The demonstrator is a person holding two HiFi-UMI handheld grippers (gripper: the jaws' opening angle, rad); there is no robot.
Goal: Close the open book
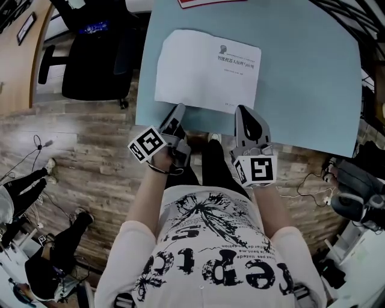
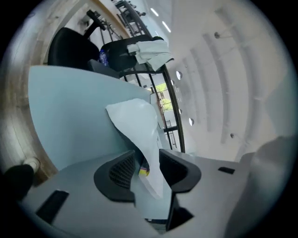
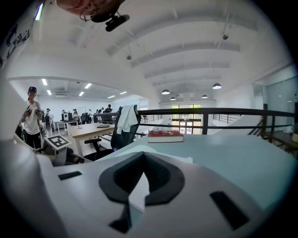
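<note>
The book (image 1: 207, 72) lies shut on the light blue table (image 1: 313, 90), white cover up with a small printed title. My left gripper (image 1: 178, 111) is at its near left edge. In the left gripper view the jaws (image 2: 145, 169) stand apart, with a curled white sheet of the book (image 2: 135, 121) running between them; the pads do not press it. My right gripper (image 1: 242, 111) sits at the book's near right edge. In the right gripper view its tips (image 3: 141, 158) meet, with a white sliver of the book (image 3: 136, 195) caught between the pads.
A red book (image 3: 165, 135) lies at the table's far edge (image 1: 204, 2). A black office chair (image 1: 90, 54) stands left of the table. People's legs (image 1: 24, 186) and cables are on the wooden floor at the left. A person (image 3: 31, 116) stands by desks beyond.
</note>
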